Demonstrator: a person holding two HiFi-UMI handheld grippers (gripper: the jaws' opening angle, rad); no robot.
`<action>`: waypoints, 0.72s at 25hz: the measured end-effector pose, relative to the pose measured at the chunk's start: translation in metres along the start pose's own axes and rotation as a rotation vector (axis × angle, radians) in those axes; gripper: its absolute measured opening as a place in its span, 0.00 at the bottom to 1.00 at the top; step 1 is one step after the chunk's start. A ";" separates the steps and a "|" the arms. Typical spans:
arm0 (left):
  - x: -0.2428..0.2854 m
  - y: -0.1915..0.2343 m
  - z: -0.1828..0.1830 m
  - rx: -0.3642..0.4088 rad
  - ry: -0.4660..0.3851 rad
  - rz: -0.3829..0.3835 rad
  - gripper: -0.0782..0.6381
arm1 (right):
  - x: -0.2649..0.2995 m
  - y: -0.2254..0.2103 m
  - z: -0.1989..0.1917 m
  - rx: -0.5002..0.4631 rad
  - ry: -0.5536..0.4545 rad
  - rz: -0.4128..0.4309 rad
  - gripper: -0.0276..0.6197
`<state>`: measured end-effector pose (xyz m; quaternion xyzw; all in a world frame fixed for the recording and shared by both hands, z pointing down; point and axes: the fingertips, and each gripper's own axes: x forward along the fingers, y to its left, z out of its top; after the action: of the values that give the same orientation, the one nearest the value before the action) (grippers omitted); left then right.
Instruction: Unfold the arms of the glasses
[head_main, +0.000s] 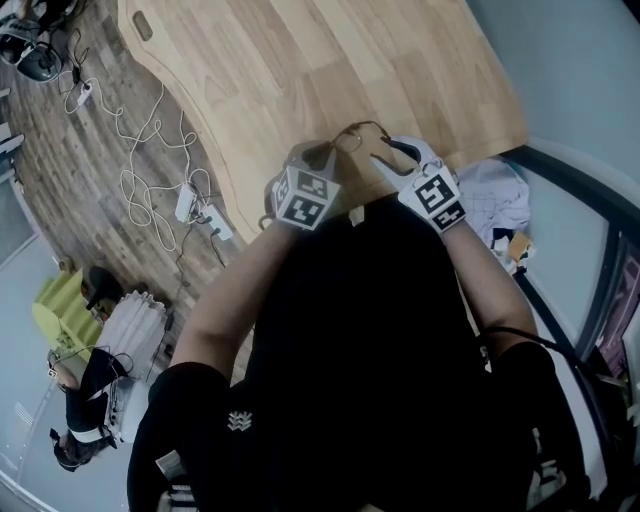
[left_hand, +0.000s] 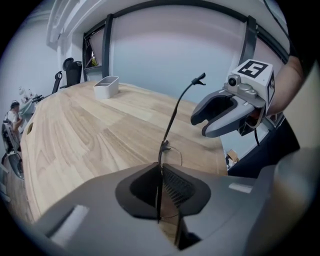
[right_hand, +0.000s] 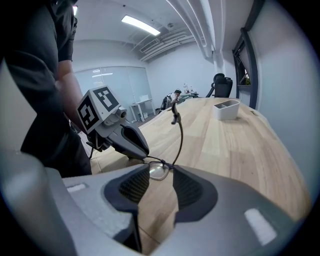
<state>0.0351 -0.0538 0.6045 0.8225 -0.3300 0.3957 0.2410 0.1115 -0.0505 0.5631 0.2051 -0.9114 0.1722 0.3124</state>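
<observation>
Above the bench (head_main: 300, 70) edge, we see the L gripper (left_hand: 161, 167) clamped on the glasses (right_hand: 159, 171), 1 arm raised; the R gripper (left_hand: 199, 126) has jaws apart, a lens at their tips.

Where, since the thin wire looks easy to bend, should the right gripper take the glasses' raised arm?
Probably low on the raised arm, just above its hinge, coming in from the side where the right gripper is: the arm stands free there, while the left gripper pinches the glasses by the lens frame.
</observation>
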 end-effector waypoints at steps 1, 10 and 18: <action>0.000 -0.001 0.002 0.002 -0.005 -0.006 0.15 | 0.000 0.001 0.001 -0.001 -0.001 0.002 0.26; -0.021 -0.004 0.008 0.012 -0.066 0.013 0.15 | 0.006 0.005 0.008 0.099 -0.034 0.037 0.26; -0.034 -0.004 0.004 0.037 -0.099 0.031 0.12 | 0.016 0.013 0.015 0.146 -0.035 0.064 0.26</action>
<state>0.0243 -0.0414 0.5744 0.8402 -0.3465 0.3644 0.2029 0.0867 -0.0505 0.5597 0.2012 -0.9078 0.2446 0.2751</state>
